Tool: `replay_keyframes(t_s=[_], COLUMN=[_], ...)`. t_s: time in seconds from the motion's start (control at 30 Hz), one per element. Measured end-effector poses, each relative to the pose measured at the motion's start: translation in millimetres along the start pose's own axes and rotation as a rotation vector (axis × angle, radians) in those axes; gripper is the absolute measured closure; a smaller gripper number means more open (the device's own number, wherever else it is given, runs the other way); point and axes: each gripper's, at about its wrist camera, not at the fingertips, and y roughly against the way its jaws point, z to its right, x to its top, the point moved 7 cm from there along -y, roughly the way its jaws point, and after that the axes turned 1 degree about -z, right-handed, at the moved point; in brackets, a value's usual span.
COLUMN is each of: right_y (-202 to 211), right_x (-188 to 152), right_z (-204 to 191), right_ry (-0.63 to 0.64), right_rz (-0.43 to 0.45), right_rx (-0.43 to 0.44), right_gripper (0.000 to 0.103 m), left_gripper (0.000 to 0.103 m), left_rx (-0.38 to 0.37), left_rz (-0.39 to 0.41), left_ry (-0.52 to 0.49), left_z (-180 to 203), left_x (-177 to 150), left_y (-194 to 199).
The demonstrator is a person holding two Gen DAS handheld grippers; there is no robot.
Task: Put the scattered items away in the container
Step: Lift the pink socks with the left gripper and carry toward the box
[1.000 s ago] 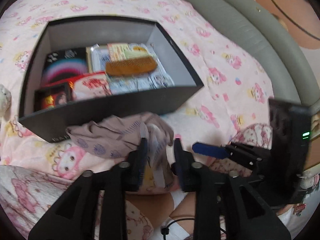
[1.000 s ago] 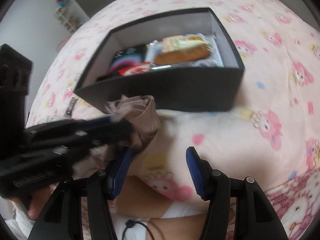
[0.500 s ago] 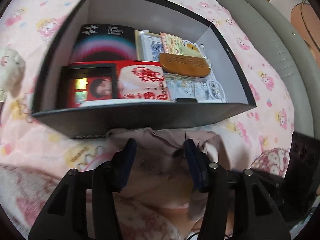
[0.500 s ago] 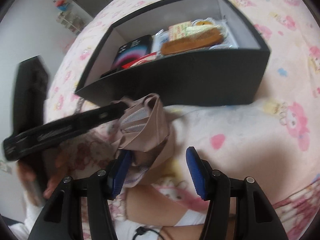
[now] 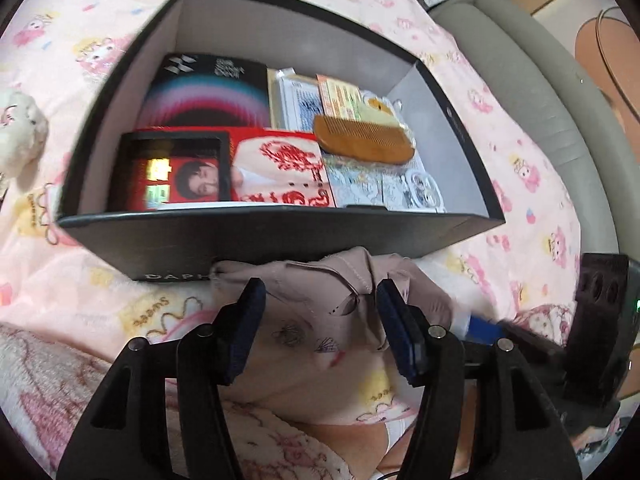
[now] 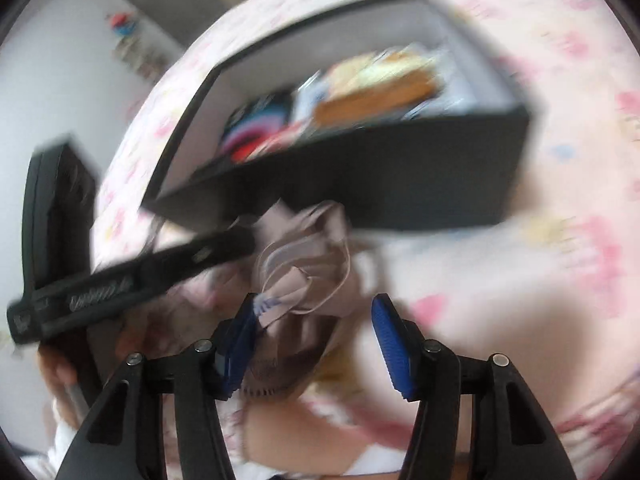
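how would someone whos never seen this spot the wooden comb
Find the black box standing open on the pink cartoon-print blanket. Look at its right half, where flat packets and printed cards are stacked. The comb lies on top of them: a plain orange-brown wooden piece with fine teeth, the only unprinted item in the box.

Box (image 5: 280,236): on the bed (image 5: 520,184).
Comb (image 5: 362,146): in the box, right half, on top of packets.
Cloth (image 5: 320,308): on the bed, against the box's near wall.
Plush toy (image 5: 16,132): left of the box.
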Motion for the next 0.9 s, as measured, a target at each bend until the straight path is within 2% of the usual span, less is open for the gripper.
replay_keyframes(t_s=[0.07, 0.1, 0.2, 0.27, 0.3, 0.4, 0.53, 0.57, 0.63, 0.67, 0.7, 0.8, 0.9], right_y=[8, 12, 19, 17, 13, -14, -26, -23, -13, -7, -3, -9, -26], right_x=[5, 4, 4, 5, 5, 3, -1, 0, 4, 7, 8, 4, 4], right_z=[14, 19, 22, 17, 15, 21, 30, 32, 40, 43, 46, 48, 46], right_ry=[-0.011, -0.026, -0.075, -0.090, -0.081, -0.066, -0.065, -0.062, -0.065, -0.070, -0.087, -0.153, -0.166], right_rz=[0.025, 0.026, 0.037, 0.030, 0.019, -0.020, -0.030, -0.020, 0.021, 0.044, 0.060, 0.003, -0.035], right_rx=[-0.067, -0.066, 0.064, 0.148, 0.155, 0.060, -0.020, -0.045, -0.138, -0.157, -0.138, 0.023, 0.048], right_gripper=[0.050, 0.050, 0.050, 0.049, 0.048, 0.047, 0.047, 0.047, 0.047, 0.047, 0.047, 0.046, 0.042], left_gripper=[0.044, 0.044, 0.044, 0.044, 0.044, 0.044, 0.044, 0.047, 0.073, 0.077, 0.078, 0.076, 0.044], left_rx=[0.022, 0.042, 0.100, 0.115, 0.116, 0.090, 0.027, 0.002, -0.060, -0.073, -0.079, -0.073, -0.049], left_rz=[0.020, 0.033, 0.045, 0.005, -0.031, -0.112, -0.124, -0.124, -0.129, -0.128, -0.123, -0.104, -0.122], left_ry=[0.025, 0.038, 0.075, 0.088, 0.094, 0.107, 0.111, 0.098, 0.063, 0.047, 0.030, 0.026, 0.089], left_z=[-6, -10, -18, -21, -22, -22, -19, -16, -6, -1, 2, 2, -8], left_x=[2, 3, 6, 3, 2, 0, 1, 1, -2, -5, -6, -7, -5], left_y=[5, 6, 4, -4, -11, -28, -31, -30, -28, -28, -26, -23, -28])
